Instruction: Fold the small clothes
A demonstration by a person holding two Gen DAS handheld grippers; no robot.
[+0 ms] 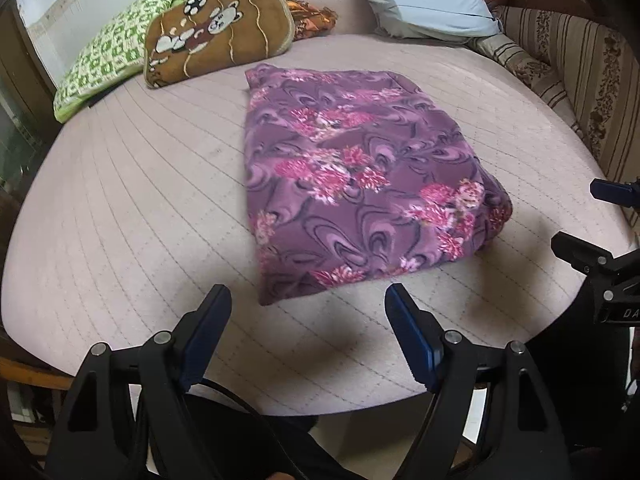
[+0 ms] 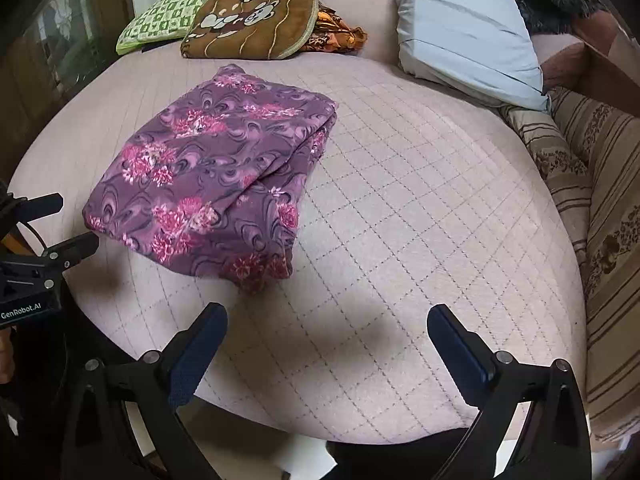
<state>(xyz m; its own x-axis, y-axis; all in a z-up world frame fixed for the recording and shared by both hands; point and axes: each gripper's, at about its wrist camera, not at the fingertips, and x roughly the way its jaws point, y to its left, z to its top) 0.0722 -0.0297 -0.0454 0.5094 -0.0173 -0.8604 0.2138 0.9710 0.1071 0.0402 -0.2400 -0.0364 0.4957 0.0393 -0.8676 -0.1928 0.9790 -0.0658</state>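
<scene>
Both hand-held grippers, left and right, wide apart, empty, above the bed near the folded purple floral garment.

Garment: purple, darker swirl pattern, clusters of pink and white flowers.
Bed: pale pink cover, quilted in a thin grey diamond grid.
Brown cushion: brown, wavy tan lines, white cartoon bear.
Green cushion: green and cream checks.
Pillow: pale blue.
Striped cushion: beige with brown stripes and floral bands.
Left tool: black frame, dark blue pads.
Right tool: black frame, dark blue pads.
</scene>
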